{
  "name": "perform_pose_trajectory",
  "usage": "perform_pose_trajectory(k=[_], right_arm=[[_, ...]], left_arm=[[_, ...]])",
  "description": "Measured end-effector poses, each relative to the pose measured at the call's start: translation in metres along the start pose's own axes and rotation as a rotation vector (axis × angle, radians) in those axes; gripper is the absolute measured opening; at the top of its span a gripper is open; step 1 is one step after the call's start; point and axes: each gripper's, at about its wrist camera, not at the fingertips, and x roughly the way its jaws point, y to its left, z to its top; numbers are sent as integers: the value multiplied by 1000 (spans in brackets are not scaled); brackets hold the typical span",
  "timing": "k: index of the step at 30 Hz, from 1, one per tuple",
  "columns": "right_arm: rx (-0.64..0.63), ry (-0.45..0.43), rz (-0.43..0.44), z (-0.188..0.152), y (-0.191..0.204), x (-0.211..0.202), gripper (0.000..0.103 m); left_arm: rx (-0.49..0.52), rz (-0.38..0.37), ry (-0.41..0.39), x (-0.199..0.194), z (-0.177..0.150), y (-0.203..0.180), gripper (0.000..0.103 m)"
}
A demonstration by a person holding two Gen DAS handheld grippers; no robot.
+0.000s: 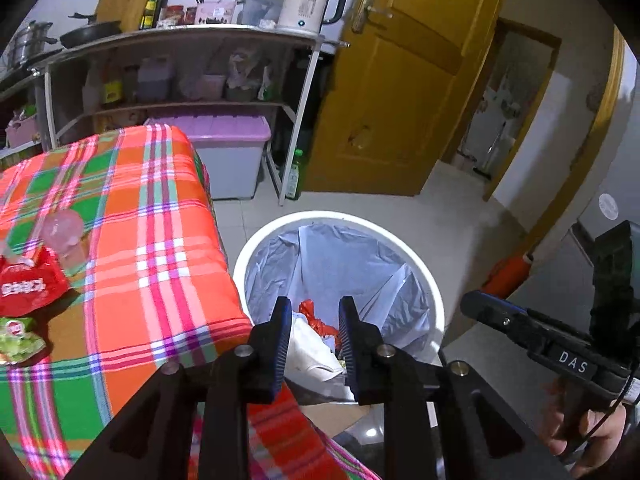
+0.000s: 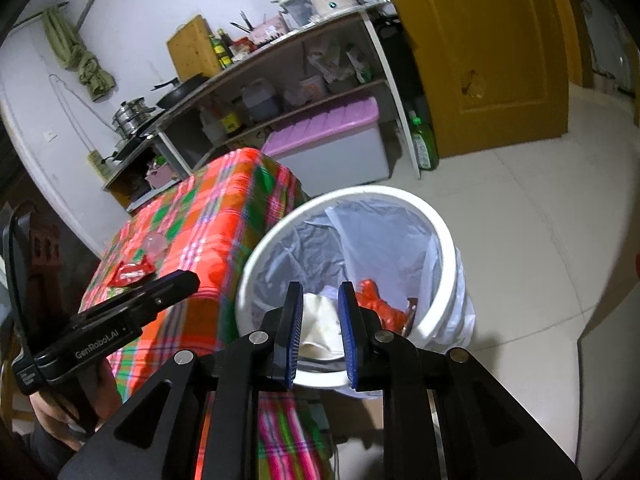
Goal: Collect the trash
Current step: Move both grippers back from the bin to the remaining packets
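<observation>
Trash sits in two places as I look through both wrist cameras: some already in the bin, some on the checked surface. My left claw hangs over the near rim of the white bin, its blue-padded fingers spread apart with nothing between them. My right claw hovers over the same bin from the other side, likewise spread and holding nothing. Between the fingers in both views I see a pale crumpled wrapper at the bottom of the liner, and just beside it a red crumpled bag.

Outward from there, the bin stands on the floor tight against the edge of the surface, which wears an orange, green and pink plaid cloth. At the left edge of the left wrist frame a red snack packet lies on that cloth, a green packet just below it and a clear crumpled plastic piece just above. In the lower right of that frame the right claw's body shows, gripped by a hand.

Further back, upper left, a metal shelf carries a white kettle, and a wooden door fills the upper right.
</observation>
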Motion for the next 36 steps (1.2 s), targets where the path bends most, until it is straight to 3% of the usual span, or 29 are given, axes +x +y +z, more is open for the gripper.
perform_pose_trajectory(k=[4,8,14,17,36], right_arm=[[-41,-31,15,0,19,-16,19],[-79,-53,40,-2,38,-27,31],[-125,-63,70,-7,62,-35,32],[-145,-65,86,-10,74,-37,37],[-258,-56,138,-23,126,-36,38]], left_arm=[[5,14,-45,-25,-3,0,24],[7,31,-84,-50,-7,3,24],[4,71,-130,-82,-15,11,24],[-1,93,-148,-94,-20,16,24],[-61,172,-195,-139,-41,56,24]])
